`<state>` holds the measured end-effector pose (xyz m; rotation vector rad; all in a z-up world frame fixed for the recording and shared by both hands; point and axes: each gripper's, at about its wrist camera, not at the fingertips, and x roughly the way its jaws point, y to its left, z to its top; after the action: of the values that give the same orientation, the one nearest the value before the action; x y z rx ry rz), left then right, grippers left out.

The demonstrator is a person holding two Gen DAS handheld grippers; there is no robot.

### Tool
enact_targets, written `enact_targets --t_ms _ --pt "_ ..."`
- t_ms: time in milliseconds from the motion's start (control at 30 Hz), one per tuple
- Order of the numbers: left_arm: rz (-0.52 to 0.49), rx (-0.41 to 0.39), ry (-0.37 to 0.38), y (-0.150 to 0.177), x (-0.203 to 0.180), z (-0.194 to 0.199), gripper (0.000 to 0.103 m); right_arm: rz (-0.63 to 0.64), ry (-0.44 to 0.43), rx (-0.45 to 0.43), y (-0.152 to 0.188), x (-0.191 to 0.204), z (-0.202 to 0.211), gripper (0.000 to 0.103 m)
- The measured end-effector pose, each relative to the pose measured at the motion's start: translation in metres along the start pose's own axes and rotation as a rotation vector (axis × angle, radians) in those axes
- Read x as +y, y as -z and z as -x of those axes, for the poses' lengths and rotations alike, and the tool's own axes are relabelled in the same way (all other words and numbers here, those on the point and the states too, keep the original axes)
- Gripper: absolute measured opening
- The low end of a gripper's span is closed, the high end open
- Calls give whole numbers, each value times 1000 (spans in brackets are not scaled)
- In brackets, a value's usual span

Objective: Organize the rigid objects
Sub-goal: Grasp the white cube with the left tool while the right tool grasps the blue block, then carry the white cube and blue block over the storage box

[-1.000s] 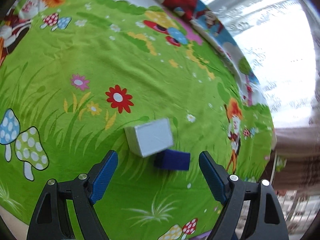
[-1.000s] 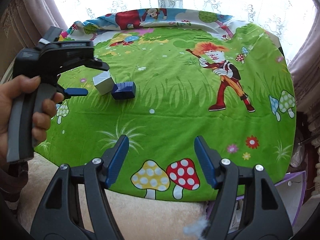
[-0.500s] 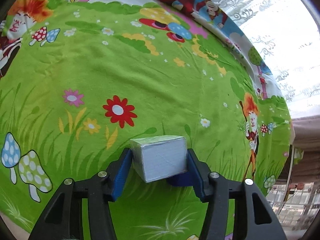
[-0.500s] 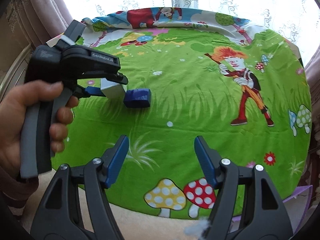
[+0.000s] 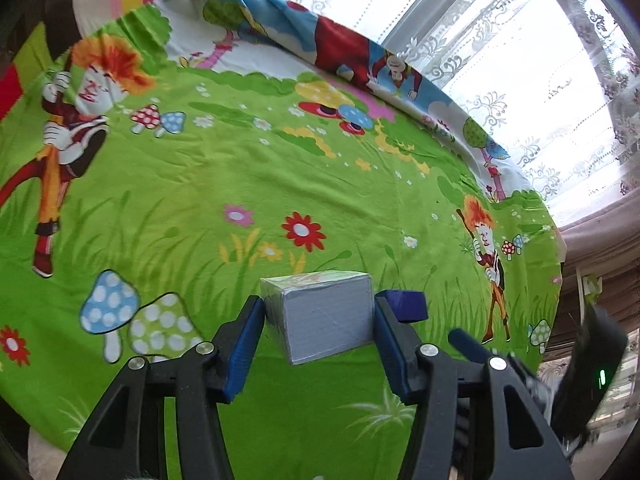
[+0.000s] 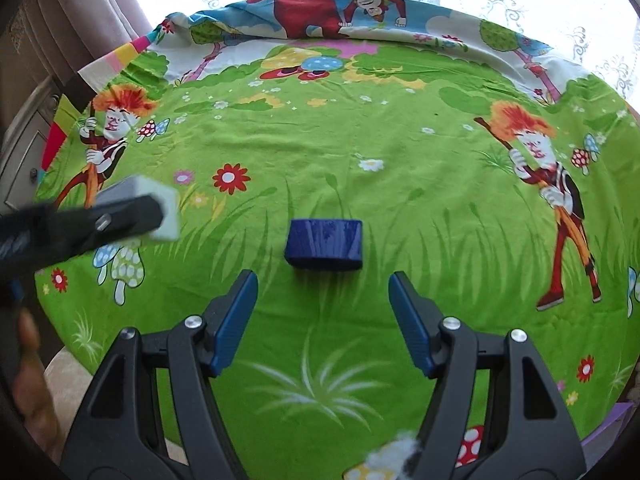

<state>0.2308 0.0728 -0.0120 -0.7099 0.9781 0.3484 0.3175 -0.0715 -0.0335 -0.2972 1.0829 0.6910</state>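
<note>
My left gripper (image 5: 318,320) is shut on a grey block (image 5: 328,316), its blue pads pressed on both sides, and the block hangs clear above the cloth. In the right wrist view the same grey block (image 6: 166,208) shows at the left, blurred, in the left gripper. A dark blue block (image 6: 325,244) lies on the green cartoon cloth (image 6: 360,140); a corner of the blue block (image 5: 408,304) peeks out behind the left gripper's right finger. My right gripper (image 6: 323,312) stands open just short of the blue block, with nothing between its fingers.
The cloth covers a round table whose near edge (image 6: 120,380) drops to a cream surface. Lace curtains (image 5: 540,60) hang behind the far side. A hand (image 6: 28,360) holds the left gripper at the left edge. A purple thing (image 6: 612,428) sits below the table at right.
The left gripper closed on the grey block and lifted it off the cloth, away from the blue block. The right gripper moved in and lower until the blue block lies just ahead of its fingers.
</note>
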Motion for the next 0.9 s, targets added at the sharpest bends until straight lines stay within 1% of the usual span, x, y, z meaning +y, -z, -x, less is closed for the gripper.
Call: enact_targets --t_ms 267,400,433,467,500,533,733,900 --pt "-16 -71 3 19 15 27 56 9 54 20 -15 9 -31 71" --pt "-20 -84 4 23 18 30 56 14 79 43 -15 9 -44 71" --pt "-20 -83 3 24 18 29 56 12 82 45 -14 8 -46 70" --pt "-23 -80 1 26 18 28 56 12 86 49 -13 8 -49 65" --pt "-25 -76 -1 28 18 26 56 21 99 41 -13 9 -49 63" --pt "-29 -69 -3 30 17 24 56 28 98 35 -13 9 -49 54" --pt "-64 -68 -20 38 8 22 56 16 91 40 -7 6 -45 54" --pt "-95 -81 -38 44 2 27 55 0 87 -4 1 4 -16 54"
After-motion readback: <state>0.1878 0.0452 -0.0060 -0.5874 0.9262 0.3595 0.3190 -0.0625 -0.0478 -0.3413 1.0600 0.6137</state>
